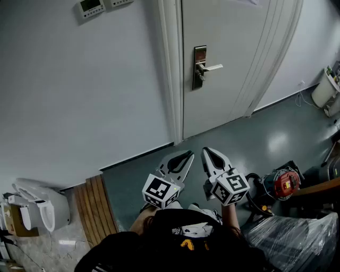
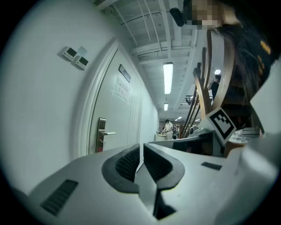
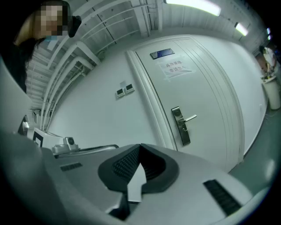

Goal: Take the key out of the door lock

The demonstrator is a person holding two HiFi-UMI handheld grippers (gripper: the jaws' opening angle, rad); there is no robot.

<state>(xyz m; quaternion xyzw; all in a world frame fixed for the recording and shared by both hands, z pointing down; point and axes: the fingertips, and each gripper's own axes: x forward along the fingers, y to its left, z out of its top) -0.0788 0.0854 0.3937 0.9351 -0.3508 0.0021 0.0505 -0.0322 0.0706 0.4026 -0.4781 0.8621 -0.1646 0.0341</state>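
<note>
Both my left gripper (image 1: pixel 183 158) and right gripper (image 1: pixel 208 154) are closed, empty. They sit well apart from the door lock (image 1: pixel 200 66).

The door (image 1: pixel 228 69) stands ahead, its lock (image 1: pixel 200 66) near its left edge. The wall (image 1: pixel 79 101) lies left of it, with two panels (image 1: pixel 90 6) high up. The left gripper (image 1: pixel 189 154) and right gripper (image 1: pixel 205 150) sit side by side, well short of the door. Boards (image 1: pixel 93 204) lie on the floor (image 1: pixel 276 133) at left, a machine (image 1: pixel 284 183) at right.
</note>
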